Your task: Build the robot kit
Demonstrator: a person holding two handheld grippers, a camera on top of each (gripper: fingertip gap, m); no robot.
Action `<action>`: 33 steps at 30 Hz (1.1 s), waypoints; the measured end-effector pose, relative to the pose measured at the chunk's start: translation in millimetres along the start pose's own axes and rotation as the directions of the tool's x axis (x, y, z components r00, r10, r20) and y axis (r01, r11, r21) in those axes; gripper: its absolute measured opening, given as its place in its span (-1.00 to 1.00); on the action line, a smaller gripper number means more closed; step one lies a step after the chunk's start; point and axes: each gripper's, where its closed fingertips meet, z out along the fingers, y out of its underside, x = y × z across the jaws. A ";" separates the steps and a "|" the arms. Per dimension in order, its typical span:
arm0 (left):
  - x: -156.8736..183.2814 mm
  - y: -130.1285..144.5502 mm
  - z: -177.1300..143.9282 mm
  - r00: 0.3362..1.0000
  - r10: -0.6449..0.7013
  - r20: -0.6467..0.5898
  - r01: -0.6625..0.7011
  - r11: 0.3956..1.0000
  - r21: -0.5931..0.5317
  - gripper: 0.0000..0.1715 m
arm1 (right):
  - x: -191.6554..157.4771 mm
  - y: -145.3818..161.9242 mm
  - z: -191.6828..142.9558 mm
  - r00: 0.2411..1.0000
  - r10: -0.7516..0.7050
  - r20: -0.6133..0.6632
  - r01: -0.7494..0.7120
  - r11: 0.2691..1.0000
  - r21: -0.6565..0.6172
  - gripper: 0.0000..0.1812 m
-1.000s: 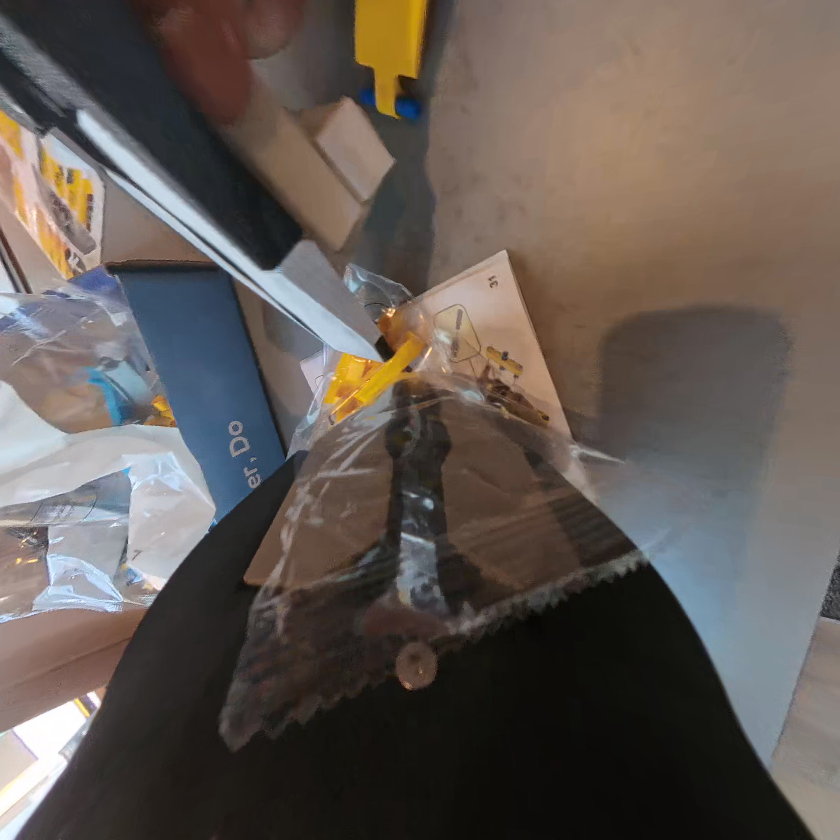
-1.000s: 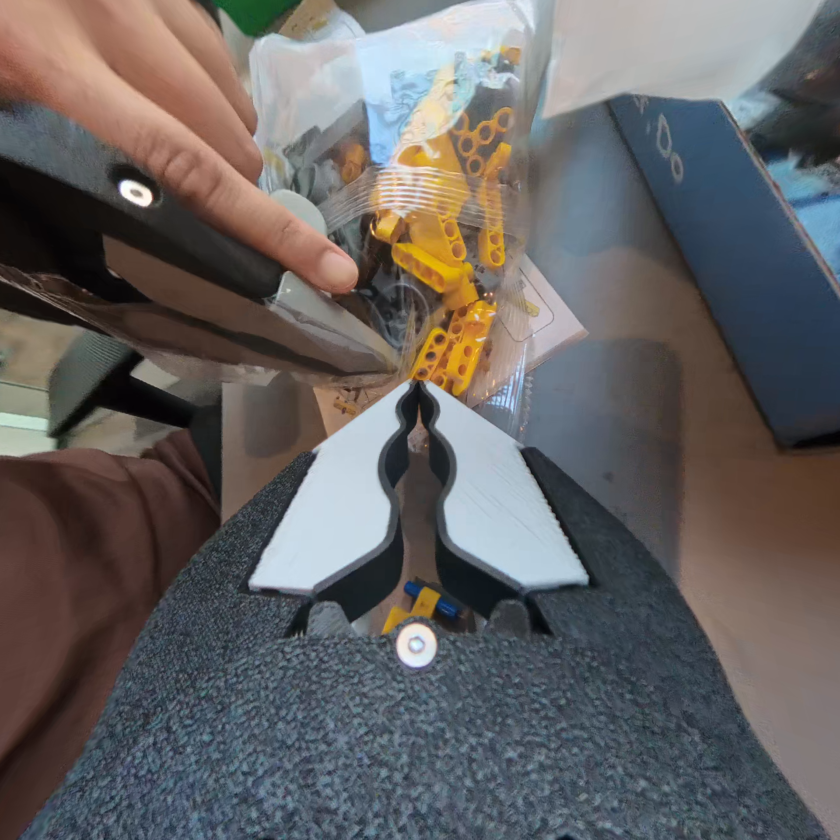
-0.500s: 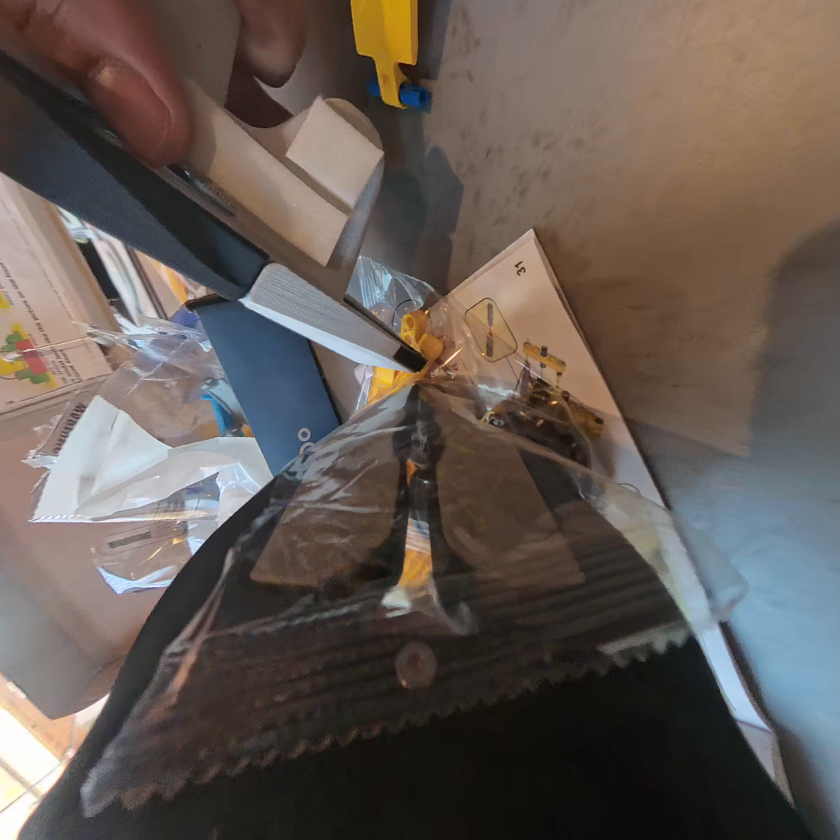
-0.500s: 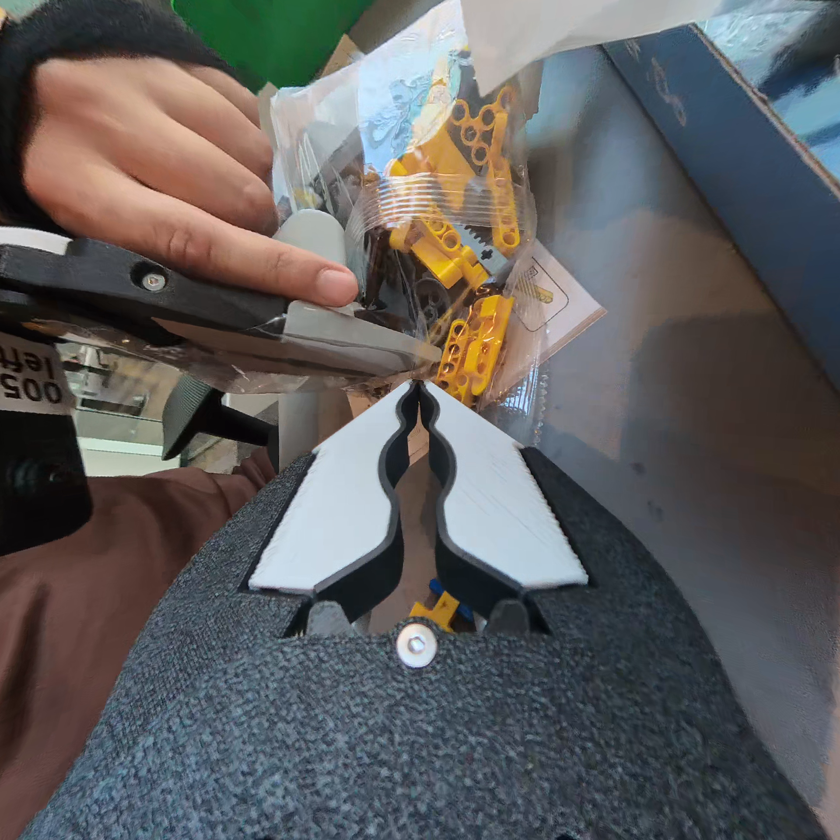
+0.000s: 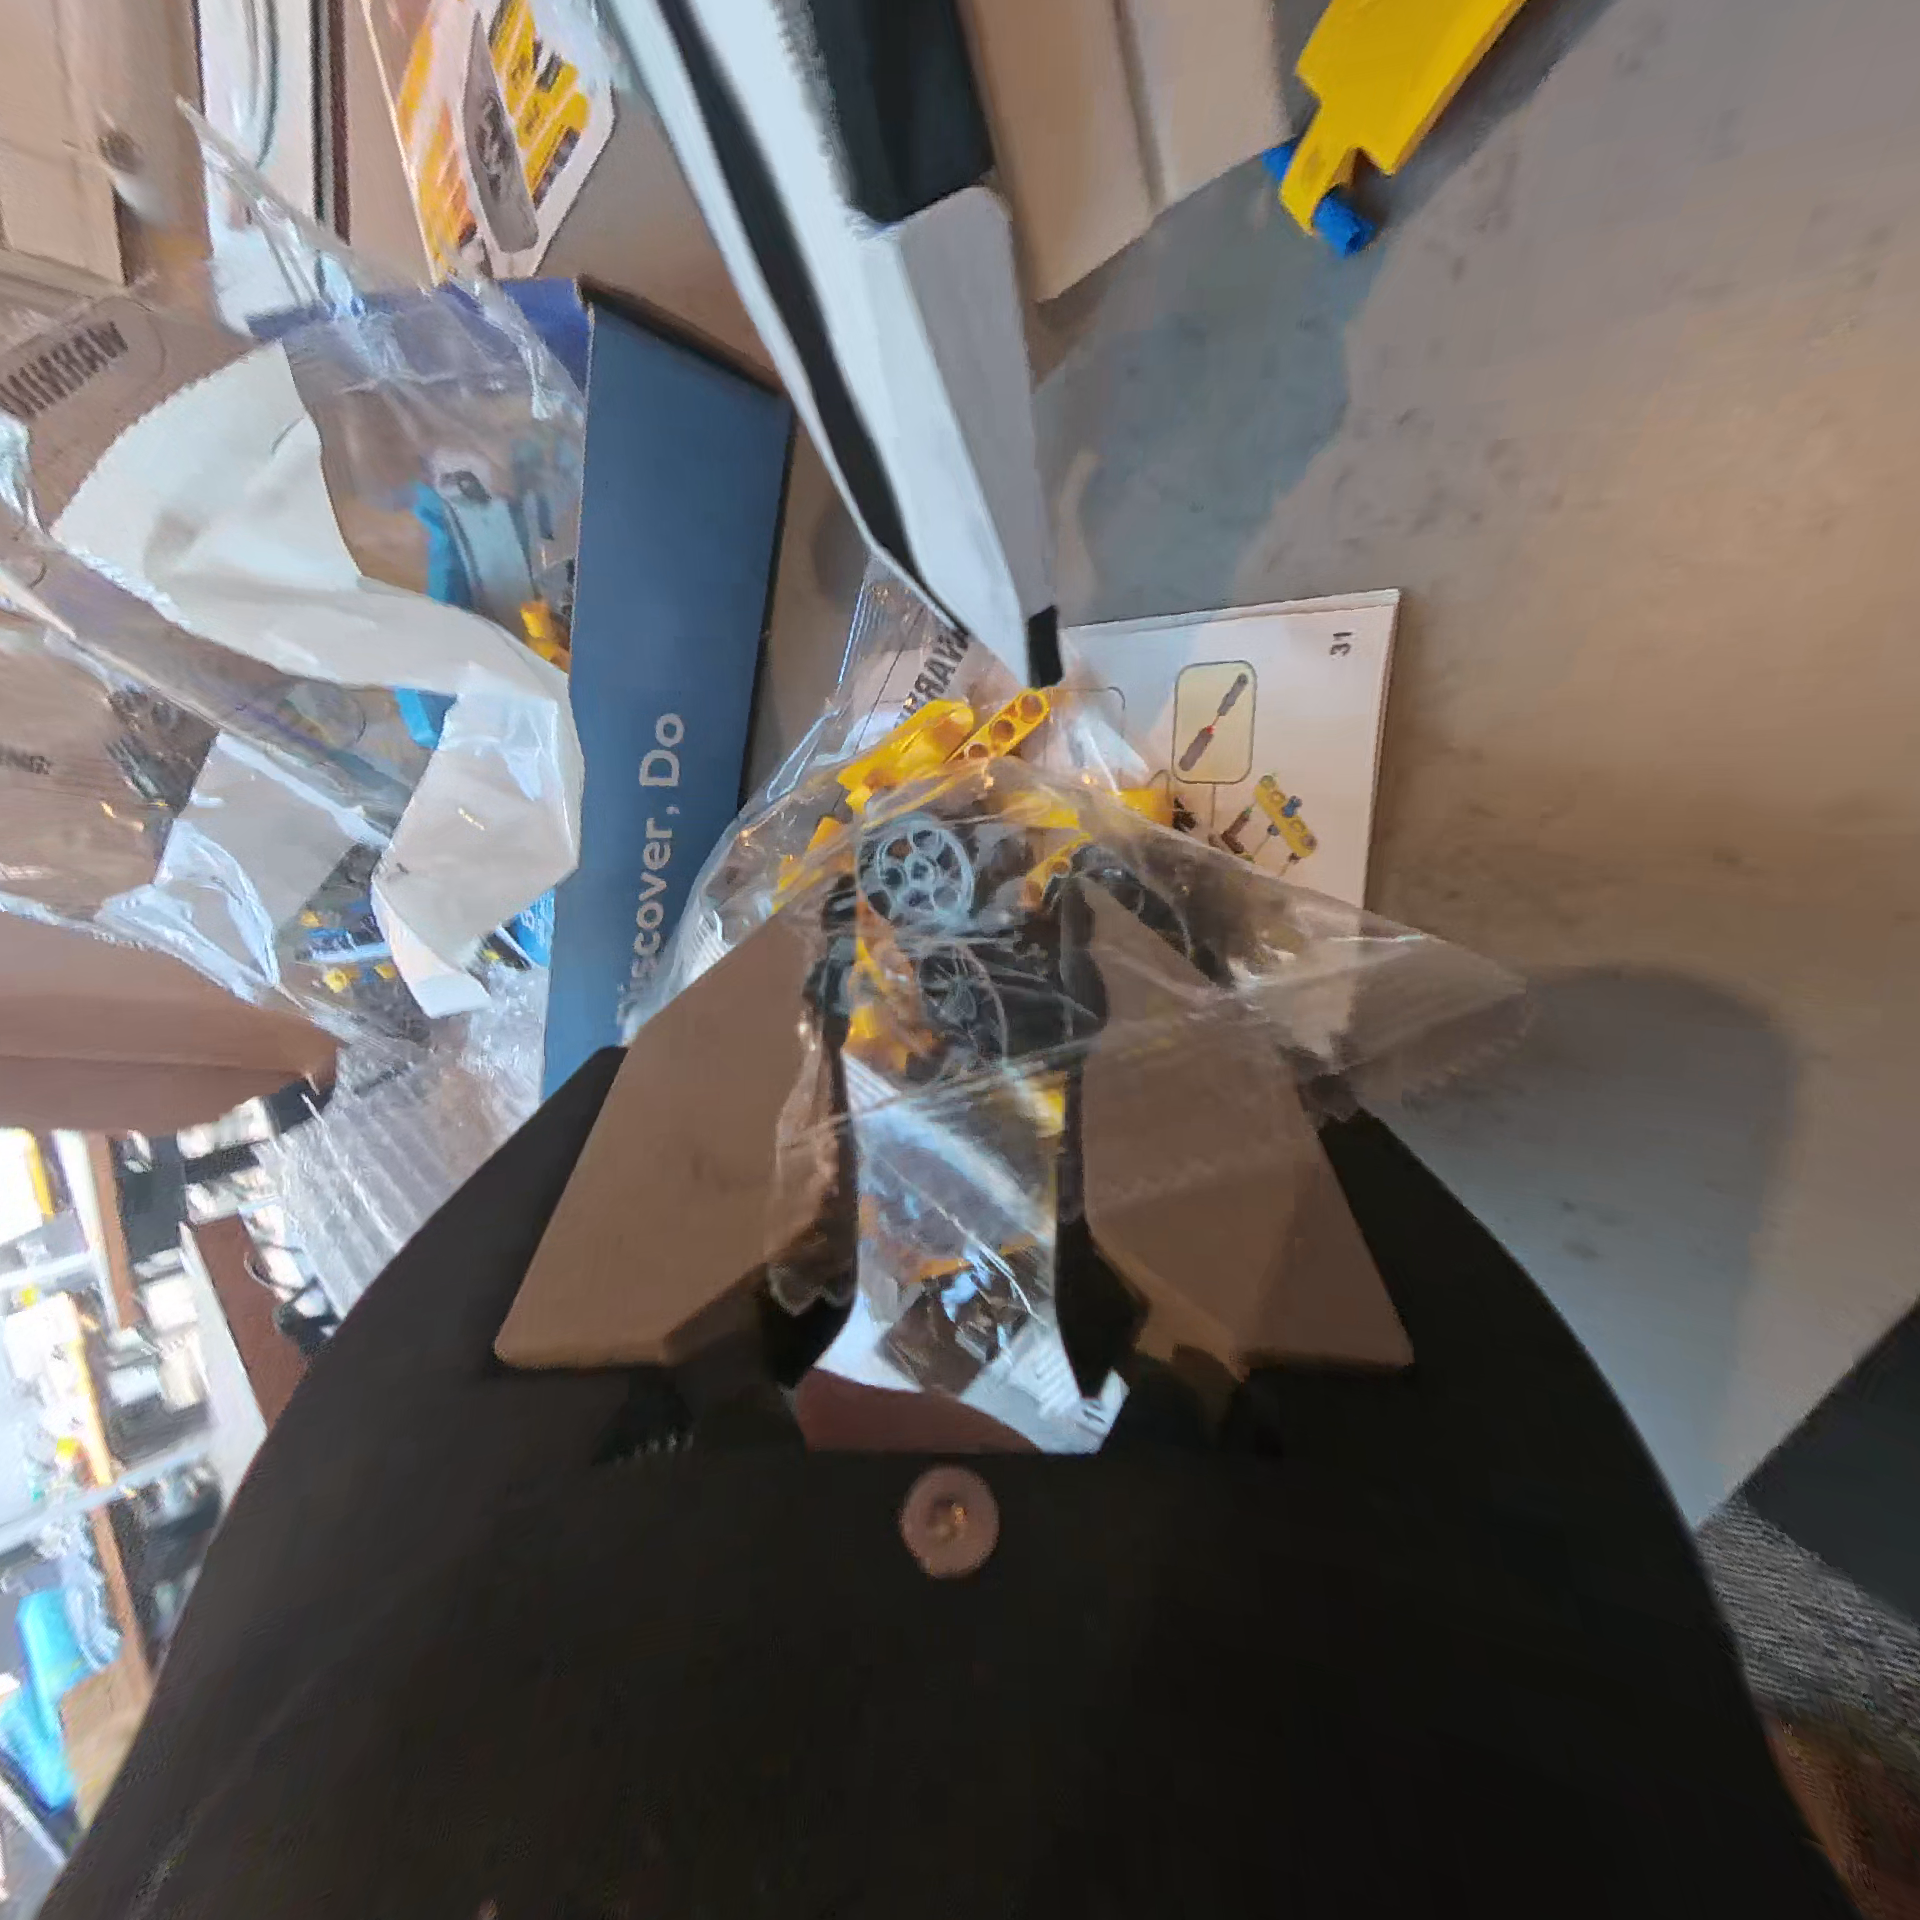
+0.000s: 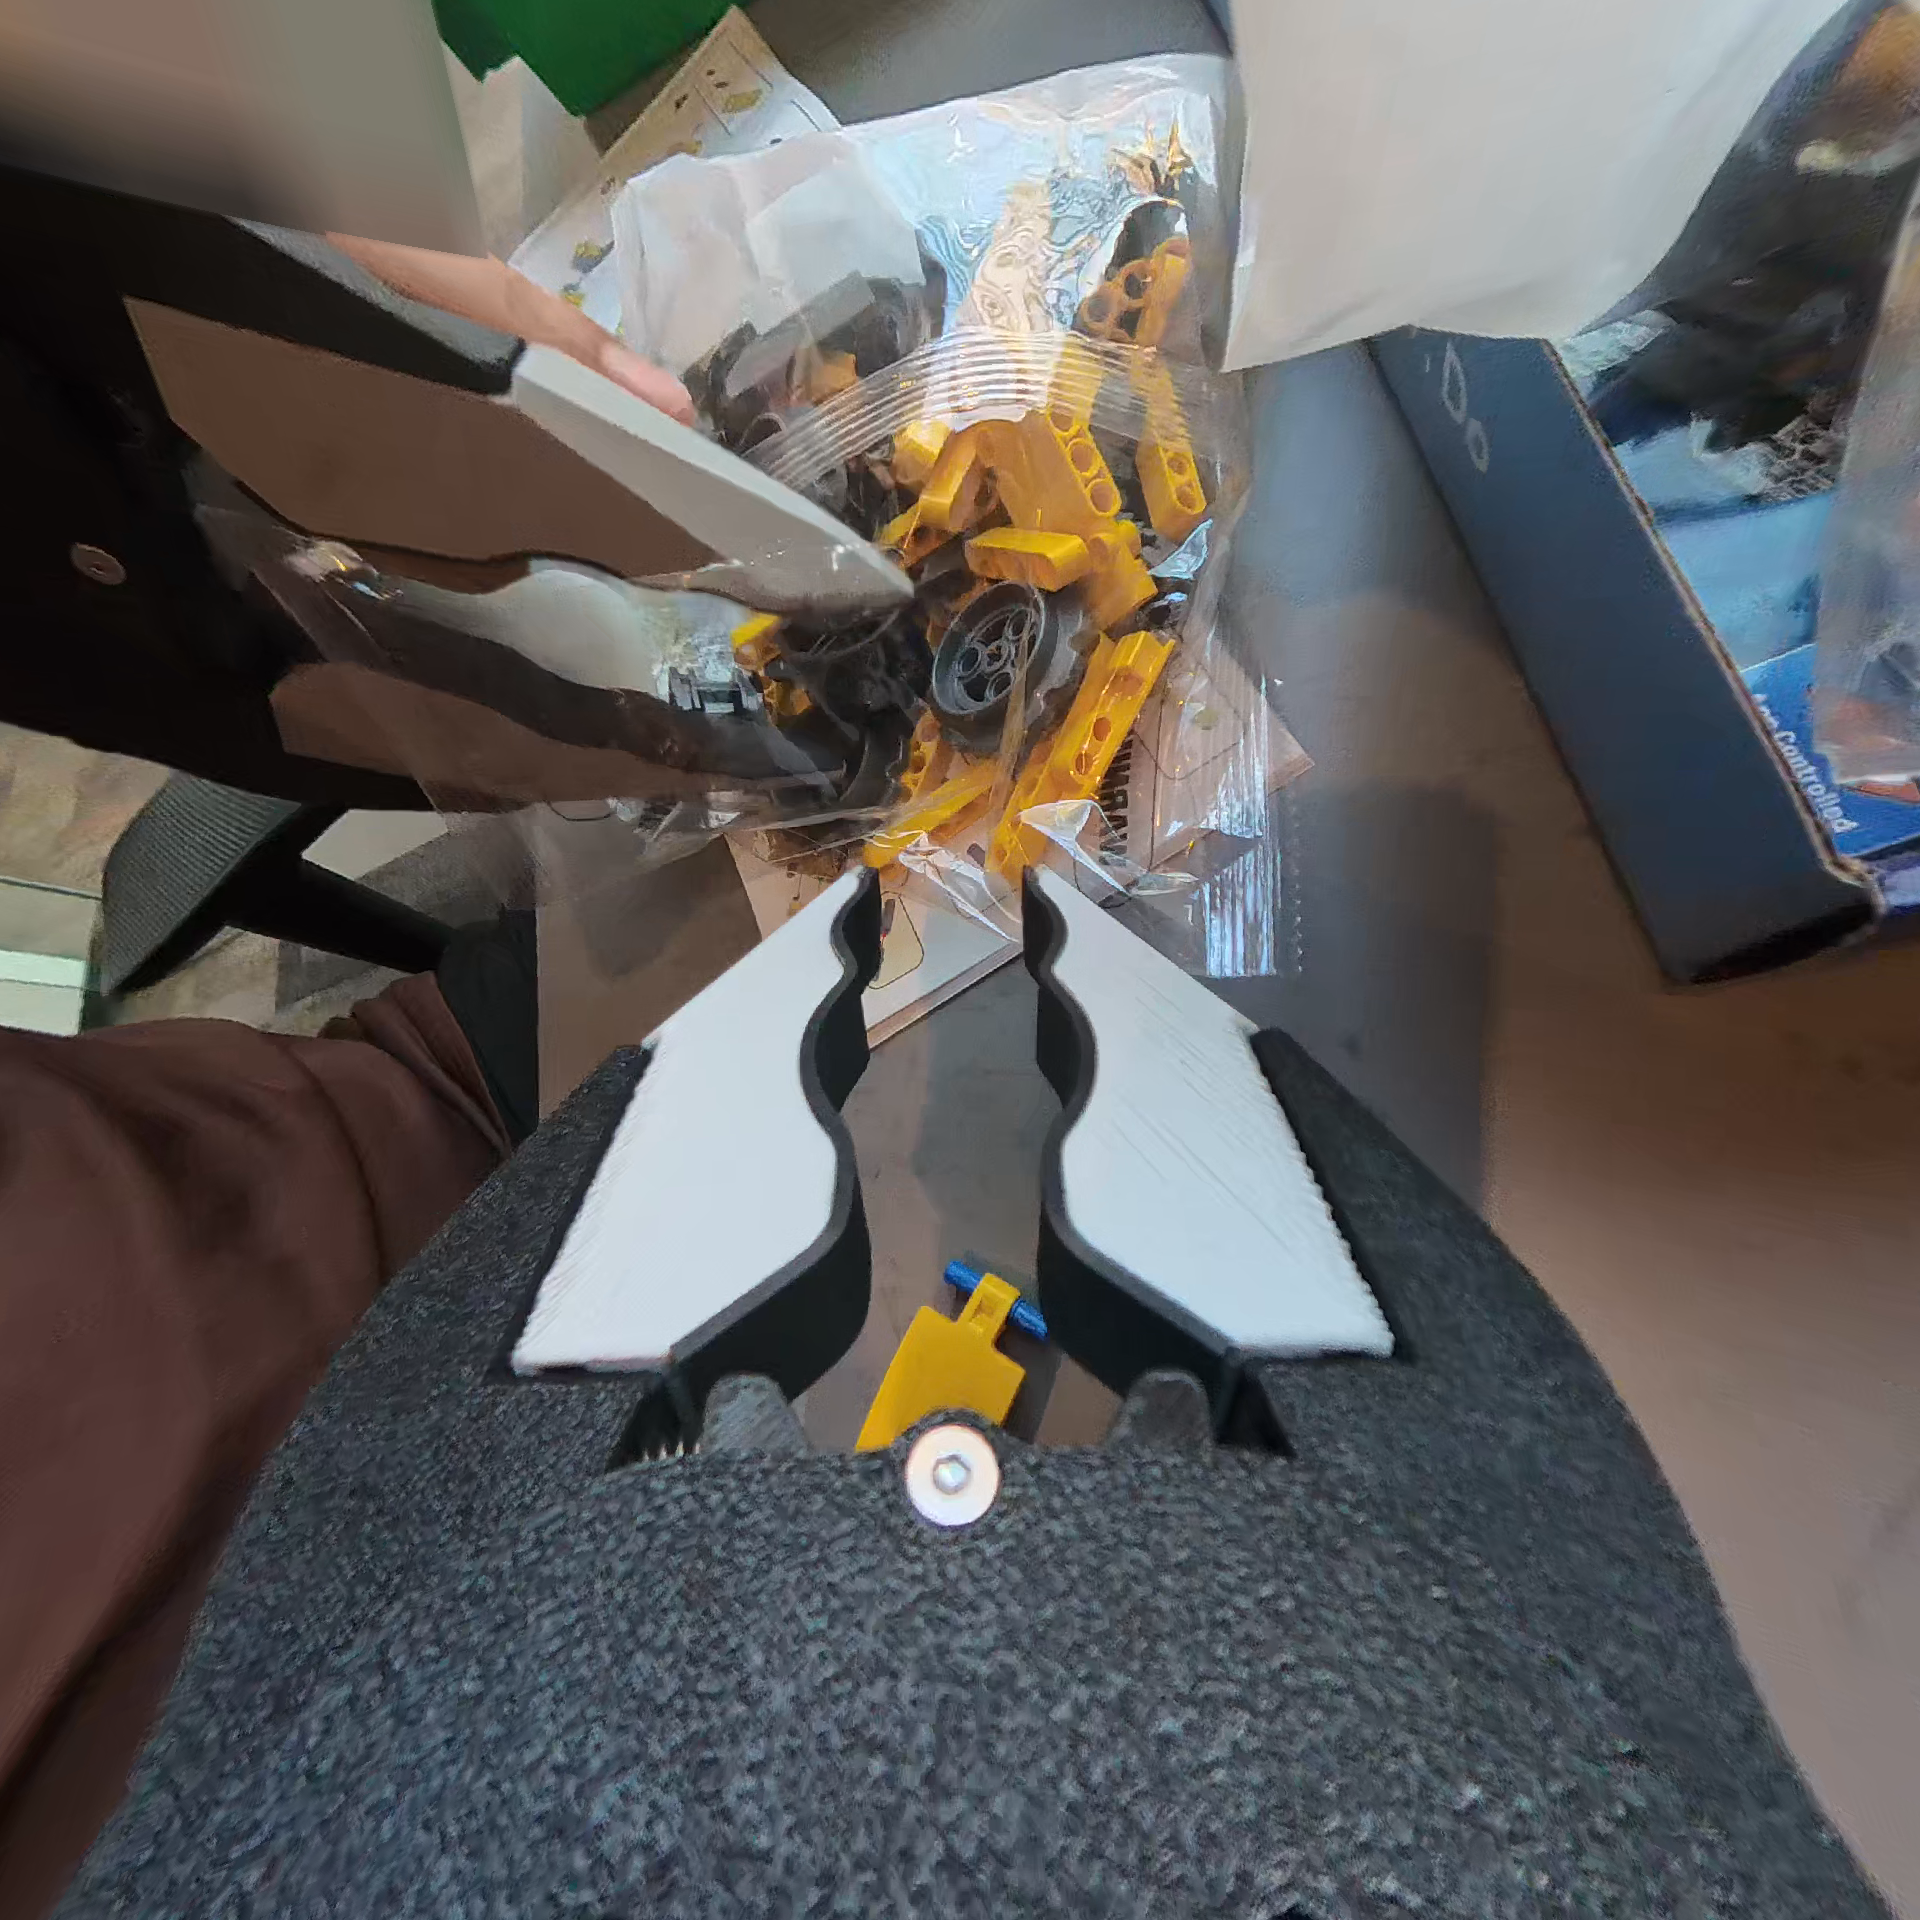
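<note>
Right gripper [image 6: 945,883] fingers, pinched together half second ago, now parted, empty, lower centre of frame. Left gripper [image 5: 951,956] parted around clear bag of yellow parts [image 6: 1039,540], film draped over fingers.

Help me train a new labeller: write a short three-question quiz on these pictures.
1. True or false: the right gripper is shut on the clear bag of parts.
2. Pick one. What lies flat under that bag? A) a green cloth B) an instruction booklet C) a pair of scissors
3. Short answer: what shows between the right gripper's fingers, near their base?

Key
1. False: its fingers stand apart and hold nothing.
2. B
3. A yellow piece with a blue pin.
</note>
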 end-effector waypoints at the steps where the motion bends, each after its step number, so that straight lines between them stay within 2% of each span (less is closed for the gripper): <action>1: 2.6 1.2 -0.8 0.999 -0.045 -0.017 0.045 0.999 -0.014 -0.54 | 0.4 1.4 1.2 1.000 -0.008 -0.011 0.008 1.000 -0.010 -0.70; 5: 8.5 -1.9 -4.8 0.949 -0.300 -0.091 0.299 0.954 -0.033 -0.62 | 0.9 0.6 1.0 0.998 -0.038 -0.044 0.037 0.999 -0.019 -0.70; 9: 11.4 -6.6 -5.6 0.823 -0.545 -0.160 0.542 0.838 -0.069 -0.68 | 0.5 -2.5 1.2 0.999 -0.023 -0.046 0.023 1.000 -0.004 -0.70; 12: 9.6 -11.4 -6.8 0.736 -0.650 -0.189 0.649 0.757 -0.076 -0.72 | 8.6 -3.3 4.9 0.996 -0.016 -0.091 0.016 1.000 0.001 -0.69; 15: 9.8 -13.0 -5.6 0.686 -0.697 -0.208 0.699 0.711 -0.076 -0.77 | 9.5 -0.9 10.8 0.995 -0.007 -0.098 0.006 1.000 -0.010 -0.73; 19: 16.2 -9.0 2.6 0.690 -0.702 -0.176 0.697 0.710 -0.099 -0.88 | 3.6 5.7 18.4 0.995 -0.055 -0.087 0.050 0.997 -0.053 -0.82; 21: 19.3 -8.1 5.8 0.686 -0.706 -0.177 0.698 0.707 -0.112 -0.87 | -3.2 8.8 20.8 0.996 -0.073 -0.053 0.069 0.995 -0.067 -0.86; 27: 26.3 -4.4 3.4 0.658 -0.726 -0.201 0.708 0.687 -0.164 -0.87 | -12.2 9.3 20.8 1.000 0.003 0.030 -0.001 0.998 -0.058 -0.77; 33: 33.1 -1.8 6.5 0.623 -0.757 -0.198 0.726 0.654 -0.213 -0.87 | -16.2 9.4 23.9 0.999 0.014 0.036 -0.012 0.998 -0.068 -0.71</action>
